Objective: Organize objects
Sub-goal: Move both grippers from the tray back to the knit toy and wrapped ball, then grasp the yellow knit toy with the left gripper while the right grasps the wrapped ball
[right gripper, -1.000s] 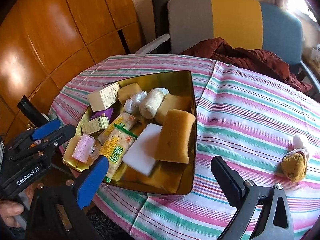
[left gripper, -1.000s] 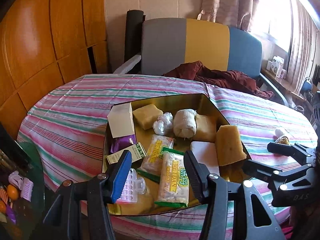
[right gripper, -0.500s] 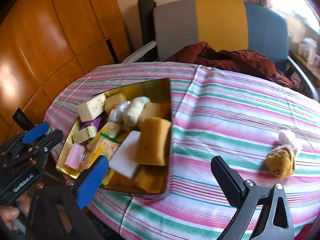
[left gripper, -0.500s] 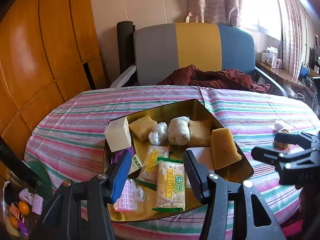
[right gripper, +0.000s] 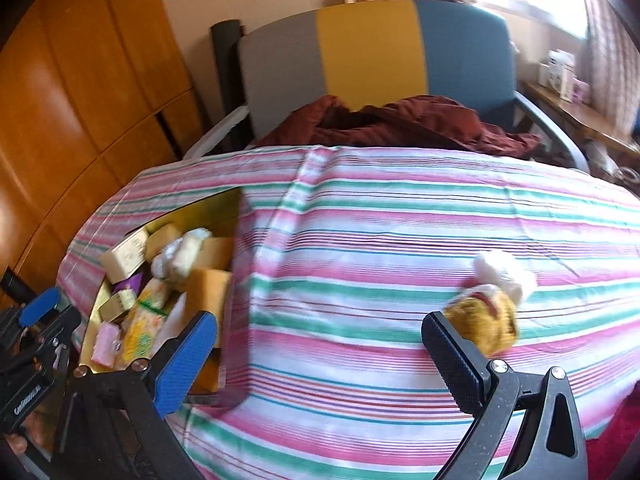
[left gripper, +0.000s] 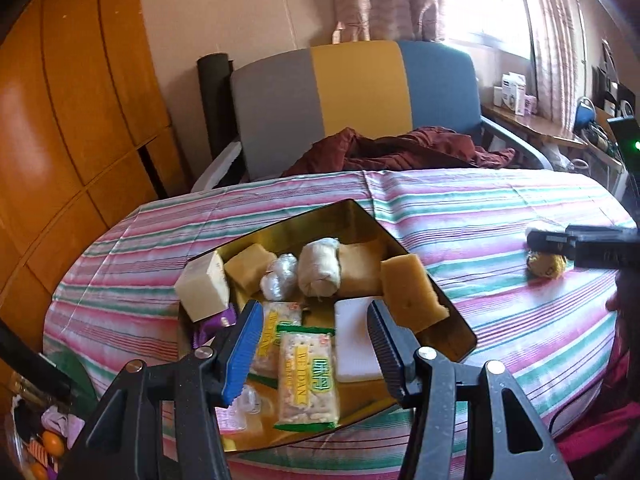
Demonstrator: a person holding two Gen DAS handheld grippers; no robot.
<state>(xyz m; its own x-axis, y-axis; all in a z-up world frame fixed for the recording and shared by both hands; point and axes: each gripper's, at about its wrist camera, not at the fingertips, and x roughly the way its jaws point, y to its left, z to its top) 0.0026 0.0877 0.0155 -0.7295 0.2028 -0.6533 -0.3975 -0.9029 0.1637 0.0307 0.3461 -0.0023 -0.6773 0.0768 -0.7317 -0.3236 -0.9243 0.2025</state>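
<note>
The right gripper hung over the striped cloth with its jaws wide apart and nothing between them. The toy, a small yellow and white plush, lay just ahead of the right finger, nearly touching it and outside the gap. It was the one item loose on the cloth, well apart from the tin.

The left gripper hovered above the tin's near end, jaws partly spread and empty. Below and ahead of it lay two cracker packs, a white pad and a tan sponge propped on the right rim. Farther ahead sat a cream box, a gauze roll and other small bundles.

To my eye the step in hand was fetching the toy for the tin. Doing it well would mean shifting the right gripper toward its right until the toy sat squarely between the fingers, then lowering until the tips nearly met the cloth. The plush looked soft and lumpy, so a grip across its yellow body, not the white tuft, should hold better. Closing too low risked pinching cloth and dragging the tin. The tin looked crowded; the bare patch at its far corner seemed the likeliest landing spot.
</note>
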